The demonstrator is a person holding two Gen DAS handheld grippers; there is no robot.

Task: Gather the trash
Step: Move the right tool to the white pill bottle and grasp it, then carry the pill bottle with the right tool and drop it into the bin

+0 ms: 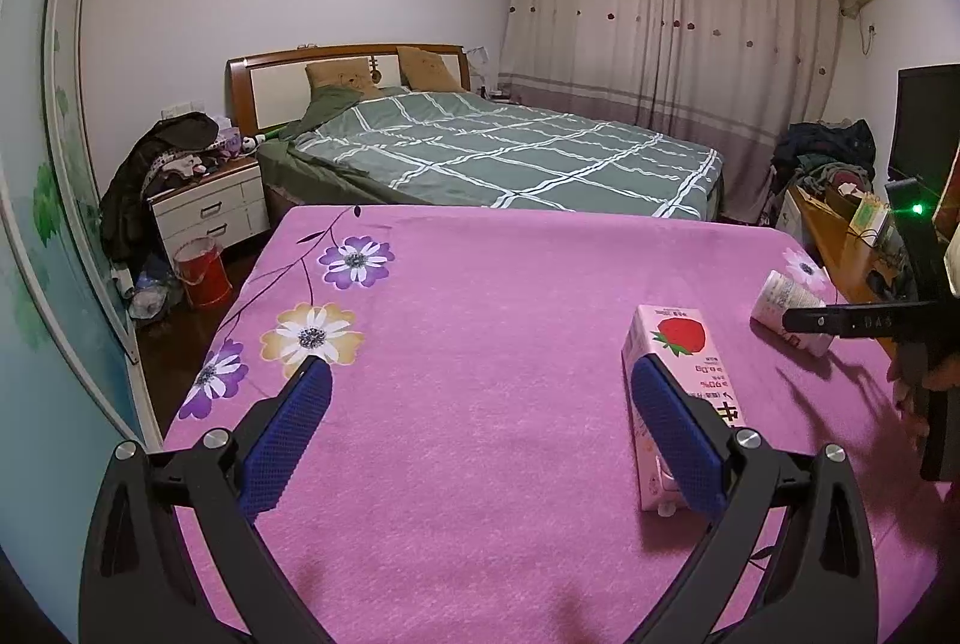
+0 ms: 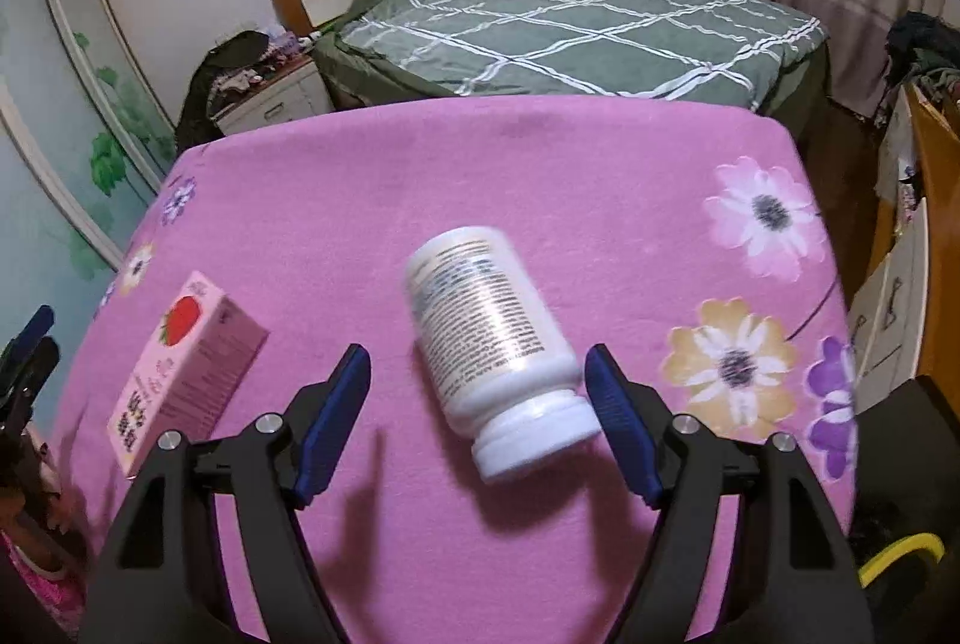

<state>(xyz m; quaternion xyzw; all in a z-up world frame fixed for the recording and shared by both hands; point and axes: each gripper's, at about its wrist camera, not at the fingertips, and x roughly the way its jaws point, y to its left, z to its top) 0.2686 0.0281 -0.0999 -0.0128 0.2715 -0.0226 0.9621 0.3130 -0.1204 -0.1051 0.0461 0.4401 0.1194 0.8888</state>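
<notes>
Left wrist view, hand-held gripper: my left hand-held gripper (image 1: 480, 392) has its jaws wide apart with nothing between them, over the pink flowered surface (image 1: 480, 284).
Left wrist view, carton: the strawberry milk carton (image 1: 675, 374) lies just behind my right-side pad, outside the gap, not in it.
Left wrist view, risk: if I close from here, I judge I would pinch air, or the outer pad would shove the carton sideways.
Left wrist view, far right: the white bottle (image 1: 786, 308) lies on its side near the right edge, with my other gripper's finger across it.
Right wrist view, hand-held gripper: my right hand-held gripper (image 2: 477, 392) is spread open; the pads do not press on the white bottle (image 2: 486, 332), which sits between them, cap end nearest me.
Right wrist view, risk: the bottle is round and lying askew to the pads, so I expect it could roll or squirt out as I squeeze, perhaps off the surface's right edge.
Right wrist view, cap: gripping near the cap (image 2: 534, 440) may tip the heavier body down.
Right wrist view, carton: the carton (image 2: 186, 368) lies well apart to the left.
</notes>
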